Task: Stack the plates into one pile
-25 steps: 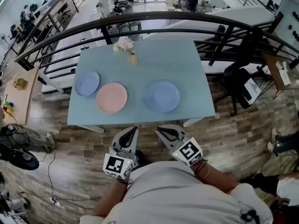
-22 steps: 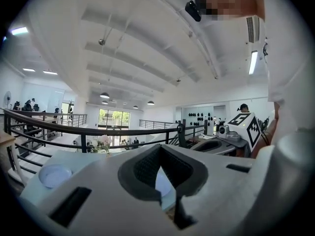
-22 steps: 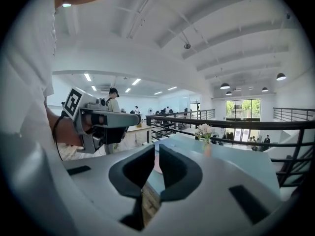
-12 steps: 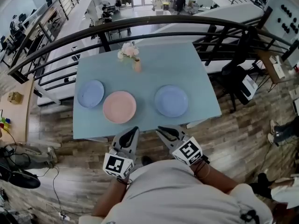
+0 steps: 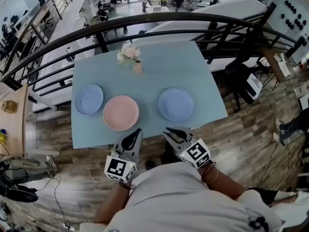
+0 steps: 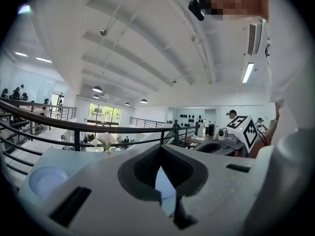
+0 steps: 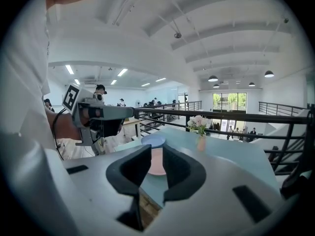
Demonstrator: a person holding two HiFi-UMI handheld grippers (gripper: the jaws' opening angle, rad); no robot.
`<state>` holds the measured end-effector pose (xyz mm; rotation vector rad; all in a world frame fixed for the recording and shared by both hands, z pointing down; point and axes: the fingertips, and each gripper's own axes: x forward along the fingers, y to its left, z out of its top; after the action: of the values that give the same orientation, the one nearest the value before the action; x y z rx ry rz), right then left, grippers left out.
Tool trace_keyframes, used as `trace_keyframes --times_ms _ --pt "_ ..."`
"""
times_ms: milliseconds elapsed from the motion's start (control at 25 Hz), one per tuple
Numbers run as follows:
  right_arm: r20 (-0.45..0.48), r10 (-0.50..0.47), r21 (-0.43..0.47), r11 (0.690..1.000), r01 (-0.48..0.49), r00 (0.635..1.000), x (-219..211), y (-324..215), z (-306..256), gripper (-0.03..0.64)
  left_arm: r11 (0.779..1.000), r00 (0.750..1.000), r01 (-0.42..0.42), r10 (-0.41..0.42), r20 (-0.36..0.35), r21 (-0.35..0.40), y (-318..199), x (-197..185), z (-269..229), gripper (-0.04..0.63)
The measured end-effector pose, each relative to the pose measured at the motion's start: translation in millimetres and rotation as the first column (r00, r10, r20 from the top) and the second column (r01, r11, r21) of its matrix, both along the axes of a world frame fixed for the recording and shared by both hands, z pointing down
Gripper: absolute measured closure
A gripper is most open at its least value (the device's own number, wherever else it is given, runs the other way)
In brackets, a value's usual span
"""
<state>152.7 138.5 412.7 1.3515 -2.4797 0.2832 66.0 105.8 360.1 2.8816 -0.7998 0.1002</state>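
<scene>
Three plates lie in a row on the light blue table (image 5: 203,81): a small blue plate (image 5: 89,99) at the left, a pink plate (image 5: 120,112) in the middle and a larger blue plate (image 5: 175,104) at the right. My left gripper (image 5: 137,131) is at the table's near edge, just in front of the pink plate, shut and empty. My right gripper (image 5: 167,131) is at the same edge in front of the larger blue plate. Its jaws have just been opening and nothing is between them. In the right gripper view the pink plate (image 7: 157,163) shows through the gap.
A small vase of flowers (image 5: 131,56) stands at the table's far side. A black railing (image 5: 159,21) curves behind the table, with a drop beyond it. A dark chair (image 5: 241,79) stands at the table's right. The floor (image 5: 241,139) is wood.
The table has come nearer in the head view. Both grippers' tips, which were short of its near edge, now reach that edge.
</scene>
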Motion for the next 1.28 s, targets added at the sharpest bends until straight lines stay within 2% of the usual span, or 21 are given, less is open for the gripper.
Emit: trace_keyframes --times_ms 280,600,840,1280 --pt "-0.014 0.024 -0.058 0.998 -0.025 1.000 37.9 -31.6 29.1 0.526 0.999 0.999 0.023 -0.022 0.035 -0.028 -27.0 14.3 17.1 0.591" --pt "-0.036 0.046 -0.159 0.986 -0.051 0.998 92.5 -64.7 76.1 0.506 0.994 0.997 0.040 -0.032 0.074 -0.099 -55.6 45.8 55.8 0.591" --pt "-0.031 0.083 -0.256 0.963 -0.089 0.996 136.4 -86.4 116.1 0.482 0.986 0.994 0.046 -0.030 0.100 -0.160 -79.7 74.0 86.2 0.591" --pt "-0.099 0.130 -0.373 0.914 -0.158 0.987 213.2 -110.3 185.1 0.470 0.969 0.984 0.042 0.003 0.179 -0.244 -110.0 115.6 144.7 0.591"
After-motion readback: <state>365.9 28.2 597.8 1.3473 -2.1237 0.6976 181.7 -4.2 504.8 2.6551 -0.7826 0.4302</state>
